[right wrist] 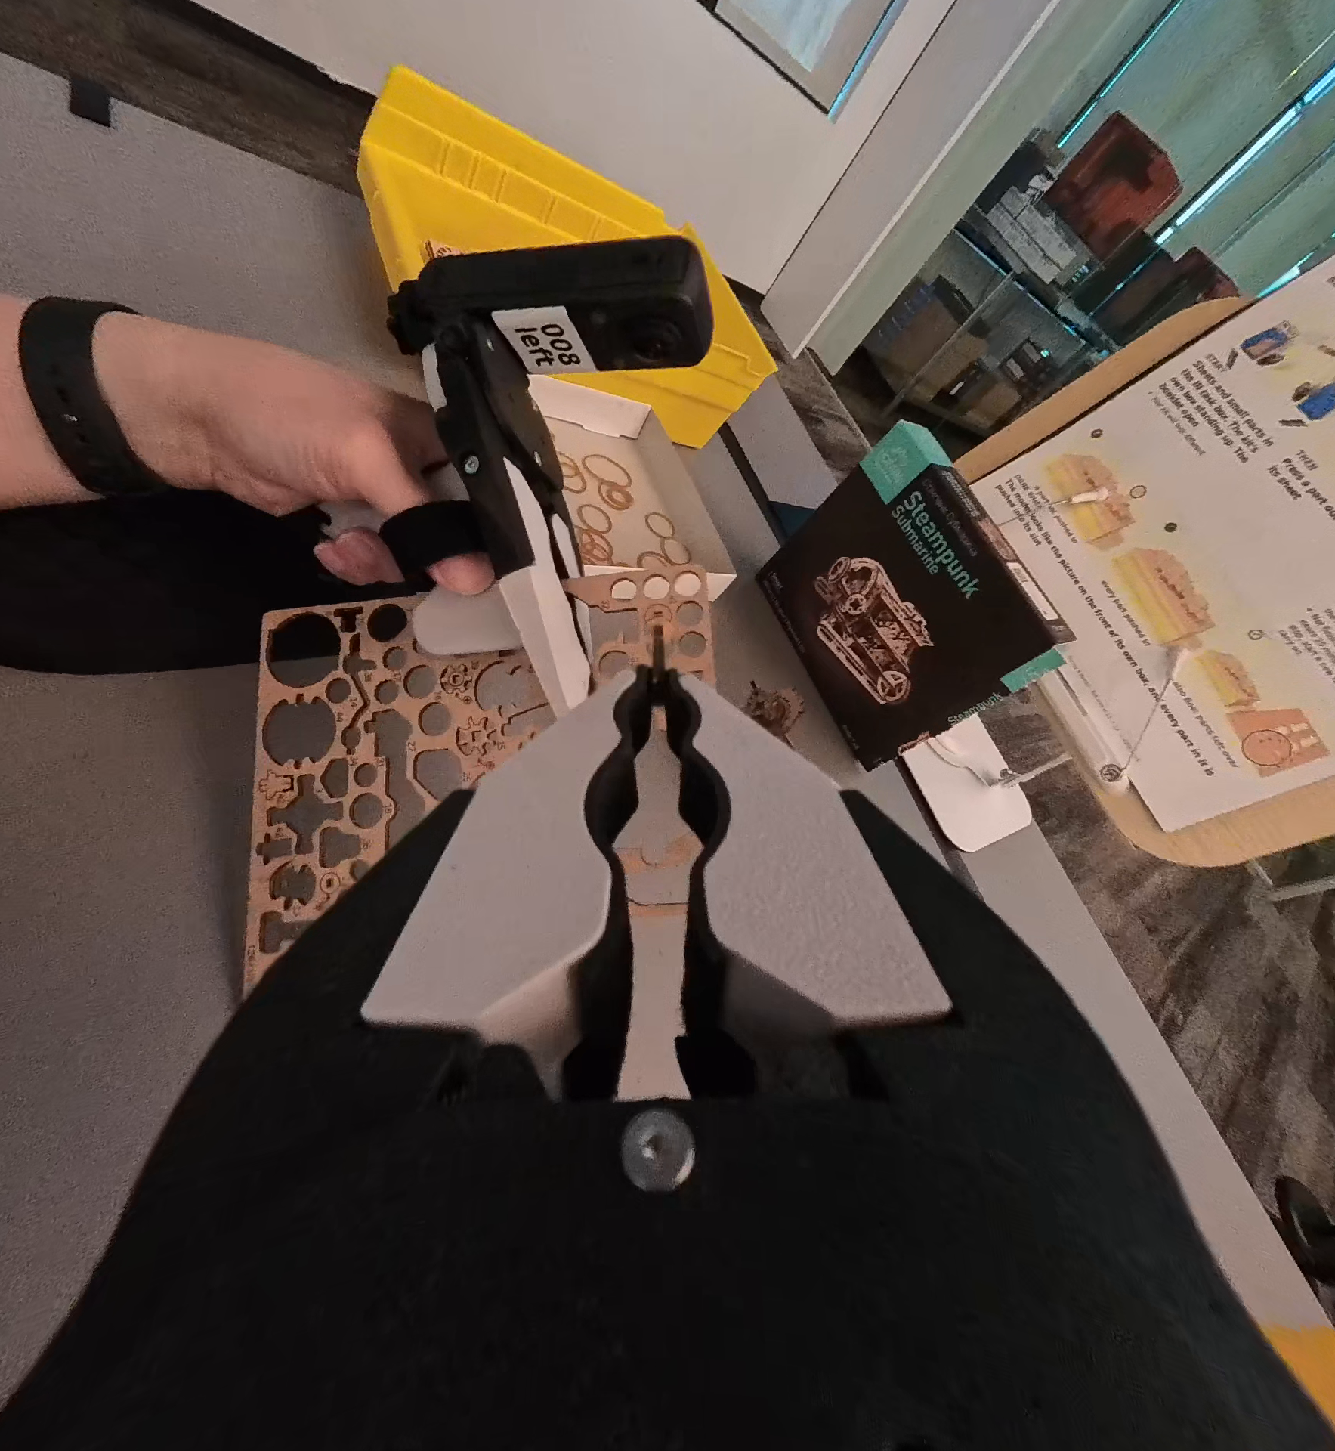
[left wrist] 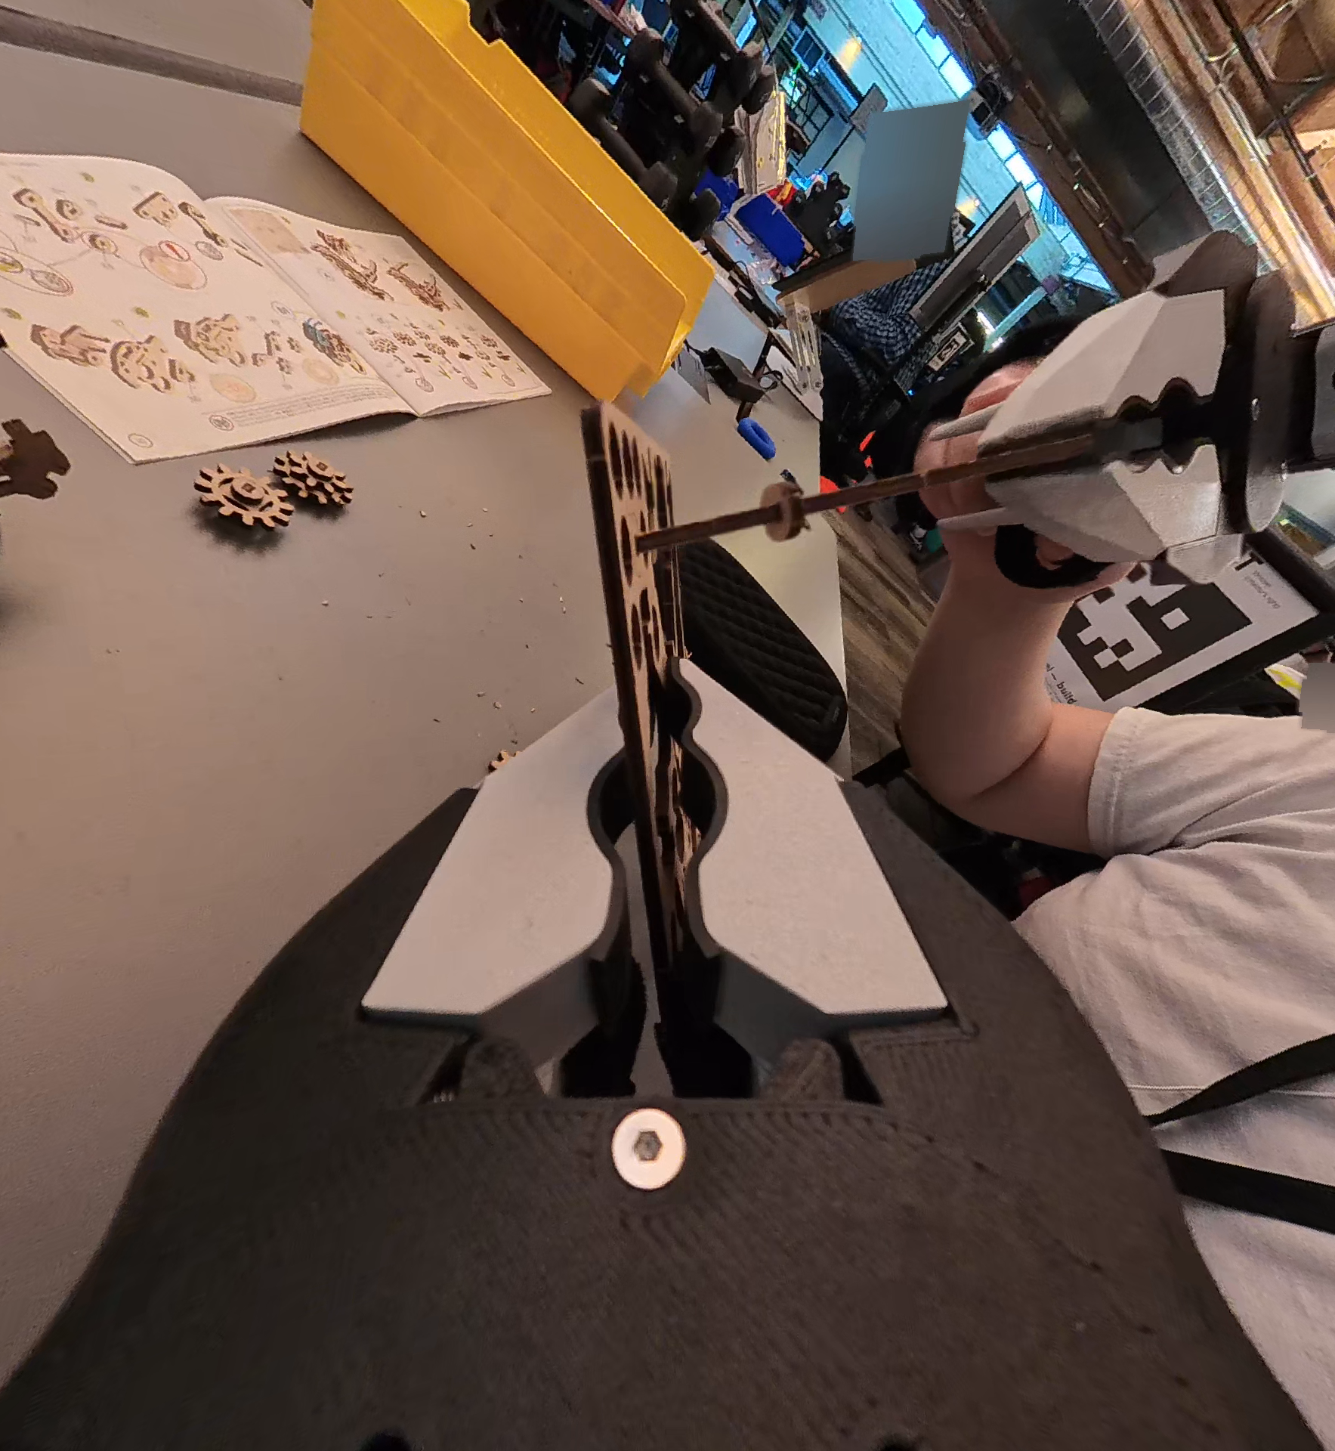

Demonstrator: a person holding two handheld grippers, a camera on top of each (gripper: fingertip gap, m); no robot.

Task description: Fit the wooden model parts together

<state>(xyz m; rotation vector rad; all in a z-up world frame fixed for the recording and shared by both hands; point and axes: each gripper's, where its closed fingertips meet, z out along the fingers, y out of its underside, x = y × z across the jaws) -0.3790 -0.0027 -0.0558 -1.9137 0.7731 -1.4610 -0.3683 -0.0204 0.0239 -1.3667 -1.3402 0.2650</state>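
Rod meets sheet right here, and that is the relation we are watching: the thin wooden rod runs lengthwise from our right hand-held gripper straight toward the flat face of the sheet, its far tip touching or just entering one of the round holes near the sheet's upper part. We cannot tell how deep the tip sits. A small wooden washer rides on the rod between gripper and sheet, nearer the sheet.

Our left hand-held gripper is clamped on the sheet's lower edge, holding it edge-on and upright, raised off the surface. The right one is clenched on the rod's rear end; in the right wrist view we look down the rod almost end-on, so it shows only as a short dark stub past the gripper, aimed at the grid of holes in the sheet.

So the rod's long axis lies roughly square to the sheet, and the right hand is the one that would drive. We judge the push should go straight along that axis; any tilt could bind or snap the slender rod, or flex the sheet in its grip.

Off to the side, two gears and a booklet lie on the surface, well apart from the action.
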